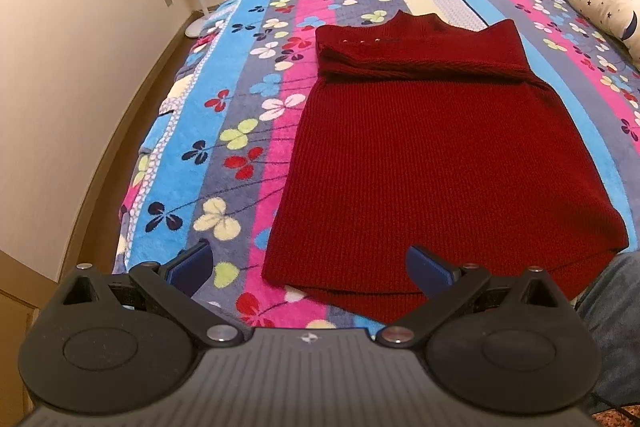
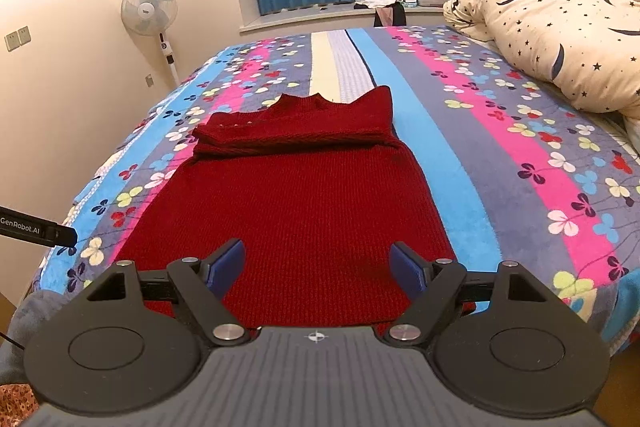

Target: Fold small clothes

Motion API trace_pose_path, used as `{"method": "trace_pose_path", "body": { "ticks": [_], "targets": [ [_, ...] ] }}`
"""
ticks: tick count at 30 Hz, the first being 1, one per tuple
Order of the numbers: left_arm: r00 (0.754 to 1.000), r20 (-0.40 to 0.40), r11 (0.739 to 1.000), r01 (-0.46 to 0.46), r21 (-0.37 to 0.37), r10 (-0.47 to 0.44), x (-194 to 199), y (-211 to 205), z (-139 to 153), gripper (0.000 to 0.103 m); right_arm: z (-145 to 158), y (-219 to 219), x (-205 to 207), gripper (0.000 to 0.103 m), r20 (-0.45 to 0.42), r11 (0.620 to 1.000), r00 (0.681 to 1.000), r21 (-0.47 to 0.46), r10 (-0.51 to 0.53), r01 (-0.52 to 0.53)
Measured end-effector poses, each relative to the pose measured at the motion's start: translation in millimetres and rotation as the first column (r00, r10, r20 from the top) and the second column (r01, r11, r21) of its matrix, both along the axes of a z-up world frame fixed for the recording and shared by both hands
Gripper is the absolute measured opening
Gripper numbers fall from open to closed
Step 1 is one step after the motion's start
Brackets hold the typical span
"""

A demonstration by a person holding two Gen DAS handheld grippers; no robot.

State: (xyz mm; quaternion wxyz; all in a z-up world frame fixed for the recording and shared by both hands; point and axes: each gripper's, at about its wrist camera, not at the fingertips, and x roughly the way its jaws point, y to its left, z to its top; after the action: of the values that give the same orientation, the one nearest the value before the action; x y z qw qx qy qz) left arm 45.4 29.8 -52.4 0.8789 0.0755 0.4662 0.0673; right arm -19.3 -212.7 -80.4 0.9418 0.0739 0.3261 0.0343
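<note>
Two grippers, left [image 1: 310, 269] and right [image 2: 317, 267], jaws apart, over red sweater [image 1: 432, 155] on floral bedspread [image 1: 224, 131].

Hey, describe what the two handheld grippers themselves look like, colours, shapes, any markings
Both match. The left gripper and right gripper each have a ribbed grey body with a small crosshair mark, two round black discs at the sides, black linkage arms with silver pivot pins, and blue fingertip pads. In the right wrist view, the left one's black side reads GenRobot.AI in white. No sleeves show.
</note>
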Motion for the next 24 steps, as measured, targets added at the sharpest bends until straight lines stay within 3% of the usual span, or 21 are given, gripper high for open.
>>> {"method": "trace_pose_path", "body": {
  "ticks": [13, 17, 21, 24],
  "targets": [
    [0.994, -0.113, 1.0, 0.007, 0.001, -0.007, 33, 3, -39, 0.103, -22, -8, 27, 0.081, -0.095, 0.999, 0.995, 0.019, -0.038, 0.04],
    [0.987, -0.159, 1.0, -0.005, -0.03, 0.0, 55, 13, -58, 0.103, -34, -13, 48, 0.082, -0.126, 0.999, 0.991, 0.003, -0.043, 0.044],
    [0.99, -0.138, 0.997, 0.013, -0.079, -0.024, 79, 32, -79, 0.103, -61, -36, 81, 0.083, -0.191, 0.998, 0.979, -0.005, -0.068, 0.068],
    [0.992, -0.119, 0.998, 0.048, -0.03, -0.051, 98, 42, -97, 0.103, -83, -61, 105, 0.083, -0.238, 0.994, 0.966, 0.02, -0.097, 0.105]
  ]
}}
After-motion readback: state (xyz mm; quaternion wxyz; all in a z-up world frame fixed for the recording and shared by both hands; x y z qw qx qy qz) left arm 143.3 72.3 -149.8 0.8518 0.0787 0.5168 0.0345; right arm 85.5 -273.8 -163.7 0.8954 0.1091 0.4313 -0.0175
